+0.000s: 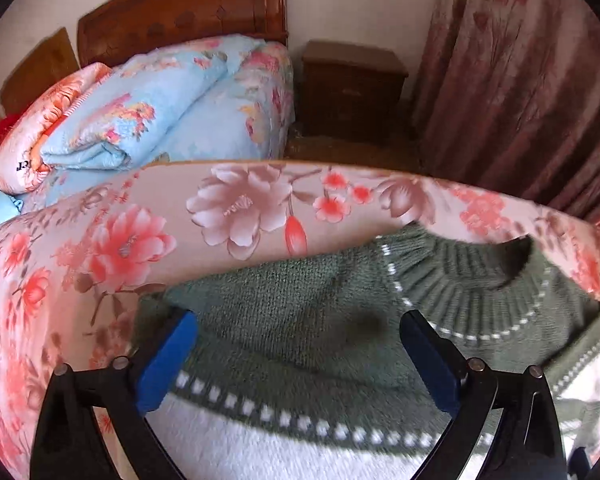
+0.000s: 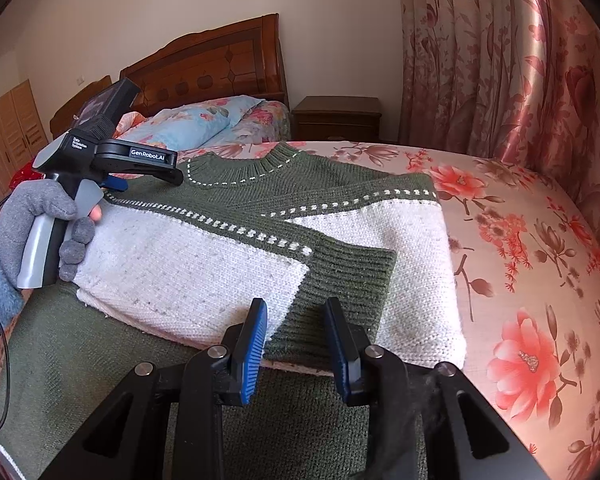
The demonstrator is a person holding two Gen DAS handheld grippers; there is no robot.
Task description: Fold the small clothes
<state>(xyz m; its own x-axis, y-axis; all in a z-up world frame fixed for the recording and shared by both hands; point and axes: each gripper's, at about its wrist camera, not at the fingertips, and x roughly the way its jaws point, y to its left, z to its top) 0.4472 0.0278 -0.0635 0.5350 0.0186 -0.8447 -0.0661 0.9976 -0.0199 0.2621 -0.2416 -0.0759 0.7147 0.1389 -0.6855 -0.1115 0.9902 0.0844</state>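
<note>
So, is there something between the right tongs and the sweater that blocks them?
No, nothing visible. The right tongs are open just before the folded sleeve cuff of the sweater, with only free space between. The left tongs are open above the shoulder.

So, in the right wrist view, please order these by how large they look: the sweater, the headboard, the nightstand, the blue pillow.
1. sweater, largest by far, but also nearest to the camera.
2. headboard.
3. and 4. blue pillow and nightstand look about alike; I will not rank them.
</note>
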